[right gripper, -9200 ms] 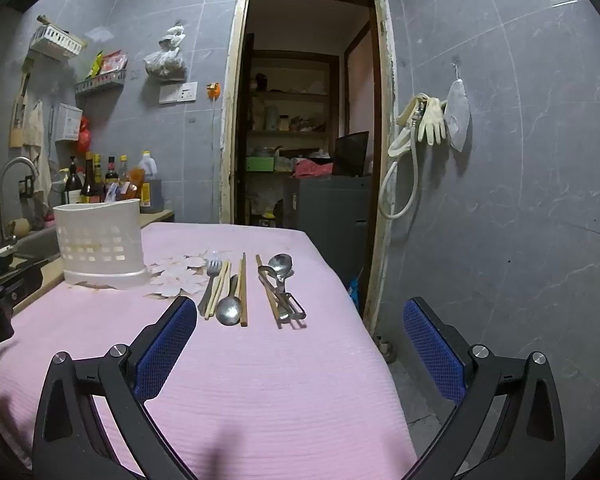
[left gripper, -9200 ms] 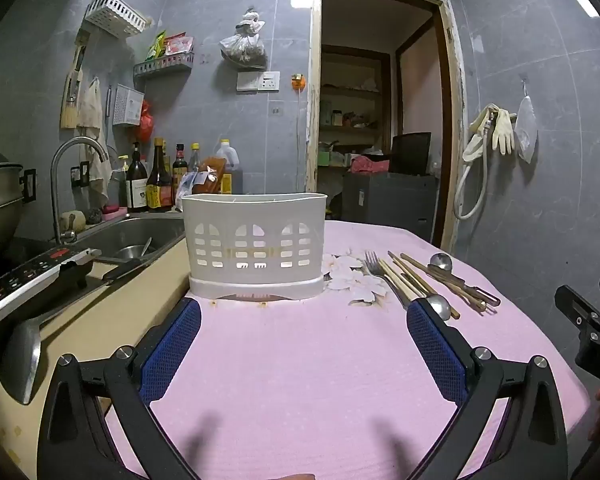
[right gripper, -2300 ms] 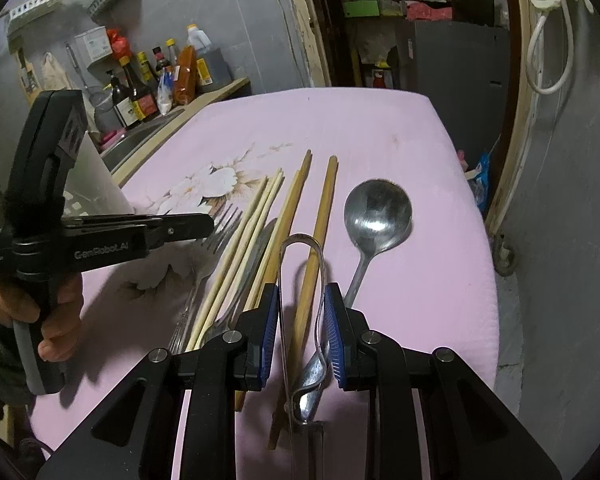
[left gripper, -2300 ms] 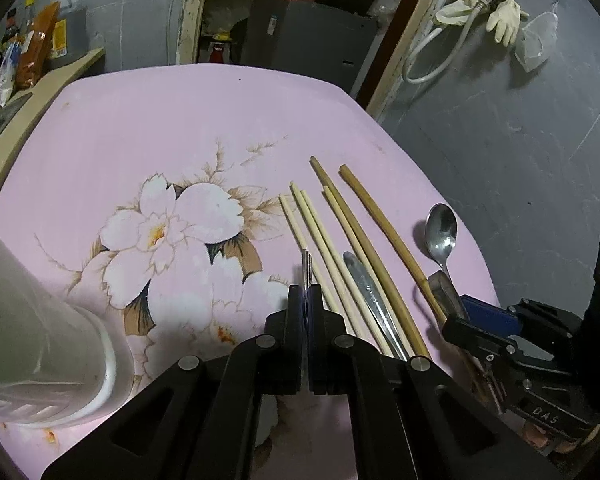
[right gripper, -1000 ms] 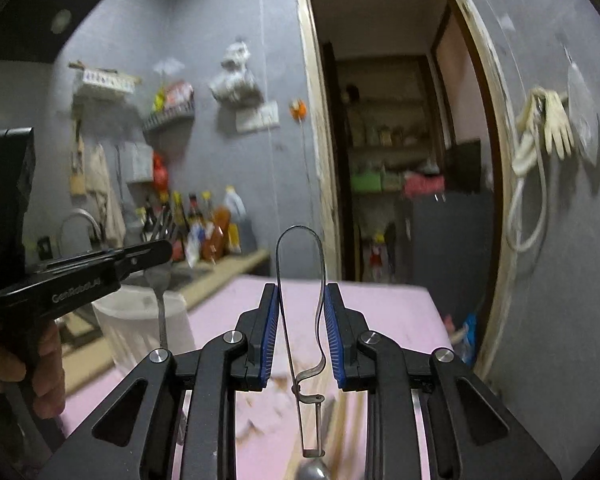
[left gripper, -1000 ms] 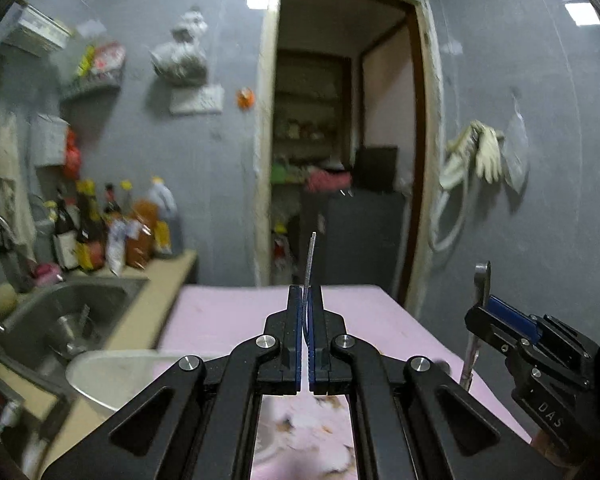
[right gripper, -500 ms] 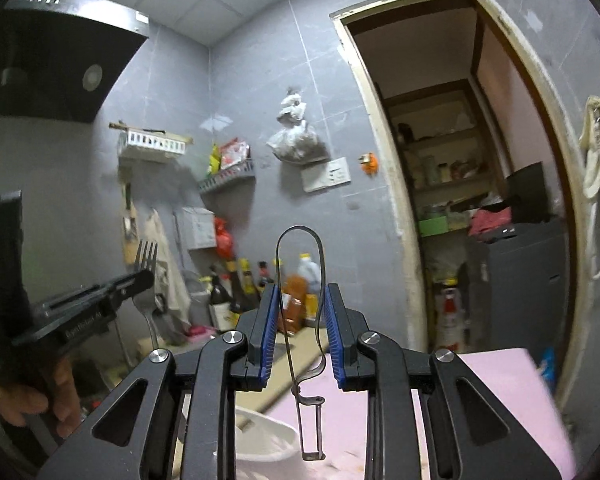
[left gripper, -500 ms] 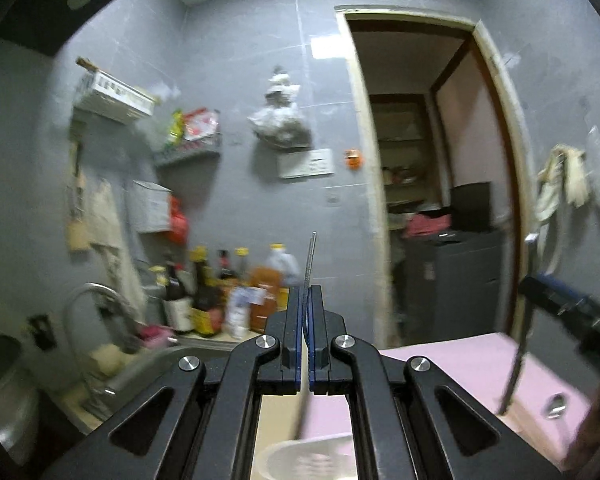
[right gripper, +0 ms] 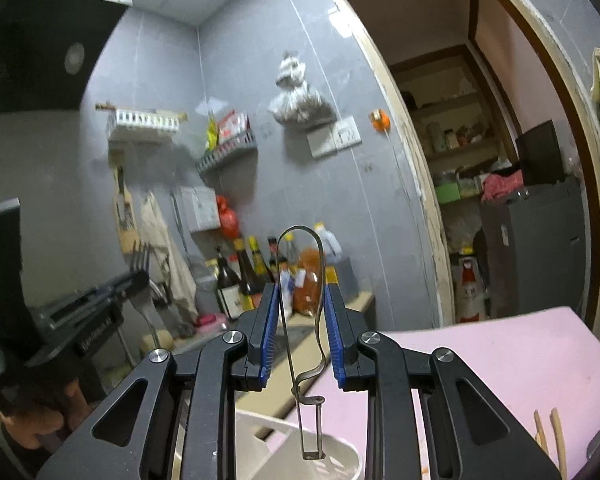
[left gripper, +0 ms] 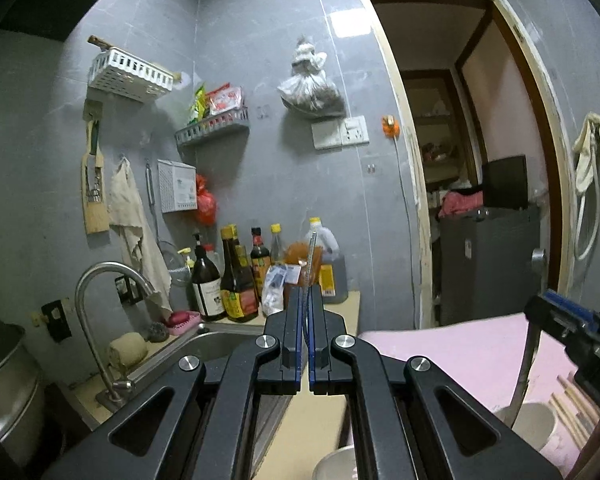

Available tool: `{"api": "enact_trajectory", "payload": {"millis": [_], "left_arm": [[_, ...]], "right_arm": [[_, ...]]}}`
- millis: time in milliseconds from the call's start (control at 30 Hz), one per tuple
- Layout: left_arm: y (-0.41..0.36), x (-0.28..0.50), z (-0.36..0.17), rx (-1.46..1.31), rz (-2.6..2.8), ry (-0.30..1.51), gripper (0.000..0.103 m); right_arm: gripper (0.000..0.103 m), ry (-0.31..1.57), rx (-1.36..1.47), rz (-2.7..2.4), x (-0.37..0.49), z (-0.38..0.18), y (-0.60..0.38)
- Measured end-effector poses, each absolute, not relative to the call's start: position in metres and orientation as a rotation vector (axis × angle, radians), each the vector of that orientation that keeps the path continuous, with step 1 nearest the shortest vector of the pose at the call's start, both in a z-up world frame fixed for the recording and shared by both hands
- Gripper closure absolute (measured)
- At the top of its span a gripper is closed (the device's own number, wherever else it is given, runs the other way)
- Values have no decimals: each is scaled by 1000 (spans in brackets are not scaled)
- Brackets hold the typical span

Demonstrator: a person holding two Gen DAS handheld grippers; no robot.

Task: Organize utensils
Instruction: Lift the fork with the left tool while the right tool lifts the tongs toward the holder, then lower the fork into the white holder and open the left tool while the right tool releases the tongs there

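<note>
My left gripper (left gripper: 305,344) is shut on a steel fork (left gripper: 309,264), seen edge-on and upright; in the right wrist view the left gripper (right gripper: 112,292) shows at left with the fork's tines (right gripper: 140,258) pointing up. My right gripper (right gripper: 302,320) is shut on a wire-loop peeler (right gripper: 300,312), whose blade end hangs just above the white utensil holder (right gripper: 332,456). The right gripper (left gripper: 572,324) shows at right in the left wrist view, the peeler (left gripper: 528,356) reaching down into the holder (left gripper: 528,424). Wooden chopsticks (left gripper: 572,404) lie on the pink tablecloth (left gripper: 460,352).
A sink (left gripper: 216,344) with a curved tap (left gripper: 96,312) lies left of the table. Sauce bottles (left gripper: 236,276) stand on the counter at the wall. A steel pot (left gripper: 4,376) is at far left. An open doorway (left gripper: 480,184) is behind the table.
Both grippers lifted from the table with their utensils and swung left toward the holder. The peeler's lower end has come down over the holder's mouth.
</note>
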State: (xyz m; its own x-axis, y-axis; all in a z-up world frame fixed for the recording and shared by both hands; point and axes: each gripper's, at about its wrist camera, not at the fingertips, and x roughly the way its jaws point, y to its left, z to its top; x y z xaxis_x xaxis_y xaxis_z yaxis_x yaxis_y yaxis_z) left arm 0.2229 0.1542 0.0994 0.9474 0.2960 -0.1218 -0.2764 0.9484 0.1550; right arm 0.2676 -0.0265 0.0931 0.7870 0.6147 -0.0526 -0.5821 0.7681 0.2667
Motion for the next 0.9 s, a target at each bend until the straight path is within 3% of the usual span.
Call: {"api": "enact_trajectory", "payload": {"millis": [200, 567, 667, 733, 900], "left_arm": [[160, 237, 81, 44, 177, 297, 101], [159, 234, 75, -37, 103, 377, 99], [160, 229, 77, -77, 72, 377, 93], [160, 225, 80, -98, 53, 359, 76], [160, 218, 84, -126, 42, 343, 73]], "right_arm": [[82, 210, 211, 641, 271, 75, -25], [82, 273, 216, 689, 270, 76, -28], [81, 302, 241, 696, 275, 73, -32], [80, 314, 248, 699, 276, 72, -34], [80, 326, 222, 715, 272, 70, -35]]}}
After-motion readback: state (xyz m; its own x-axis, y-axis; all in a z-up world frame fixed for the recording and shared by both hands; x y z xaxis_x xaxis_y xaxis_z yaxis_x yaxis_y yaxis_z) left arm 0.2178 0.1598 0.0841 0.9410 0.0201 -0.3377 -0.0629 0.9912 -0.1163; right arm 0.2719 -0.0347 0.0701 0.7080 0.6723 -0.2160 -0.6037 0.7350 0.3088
